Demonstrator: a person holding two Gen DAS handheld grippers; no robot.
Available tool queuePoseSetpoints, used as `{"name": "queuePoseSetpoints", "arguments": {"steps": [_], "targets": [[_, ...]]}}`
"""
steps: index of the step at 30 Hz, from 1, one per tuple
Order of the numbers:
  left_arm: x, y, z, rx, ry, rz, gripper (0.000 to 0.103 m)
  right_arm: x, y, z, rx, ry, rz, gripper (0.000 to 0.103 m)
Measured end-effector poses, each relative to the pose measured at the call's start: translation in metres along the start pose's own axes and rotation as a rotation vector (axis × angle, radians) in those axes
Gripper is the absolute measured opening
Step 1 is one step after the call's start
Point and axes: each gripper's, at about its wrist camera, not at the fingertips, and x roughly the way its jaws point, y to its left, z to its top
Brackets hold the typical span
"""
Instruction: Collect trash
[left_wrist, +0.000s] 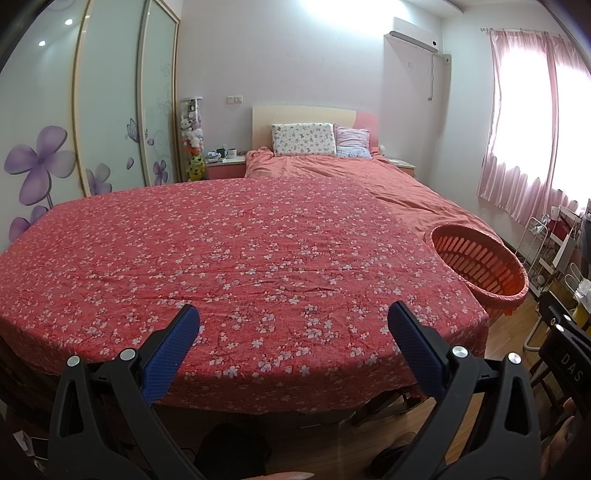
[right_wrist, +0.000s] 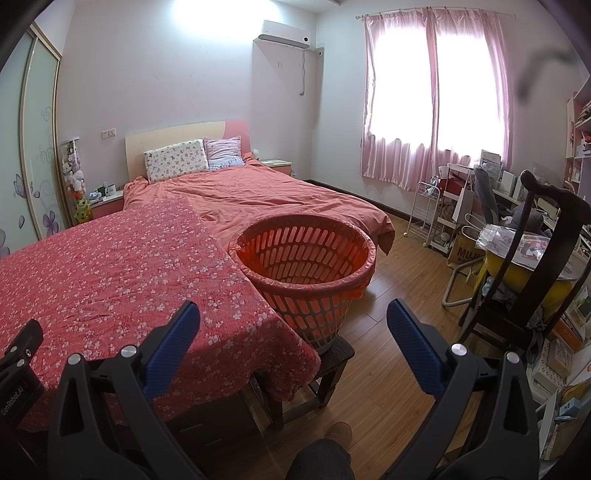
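Both grippers spread, empty: orange slotted plastic basket (right_wrist: 304, 258) sits just ahead of right gripper (right_wrist: 293, 317), far right of left gripper (left_wrist: 293, 317); no trash visible.

Basket (left_wrist: 480, 258) base hidden behind tablecloth (left_wrist: 221, 258); its contents perhaps unseeable.

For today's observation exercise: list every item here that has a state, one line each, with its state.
Left gripper: open, holding nothing.
Right gripper: open, holding nothing.
Orange slotted plastic basket: upright on a dark wooden stool, lined, no trash visible inside.
Pink window curtains: drawn shut.
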Motion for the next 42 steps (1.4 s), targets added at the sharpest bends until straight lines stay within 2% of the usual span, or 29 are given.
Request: {"name": "queuePoseSetpoints", "arguments": {"steps": [42], "targets": [[0.0007, 0.0077, -0.0022, 0.015, 0.004, 0.008, 0.1, -0.0005, 0.0003, -0.0046, -0.001, 0.005, 0.005, 0.099]]}}
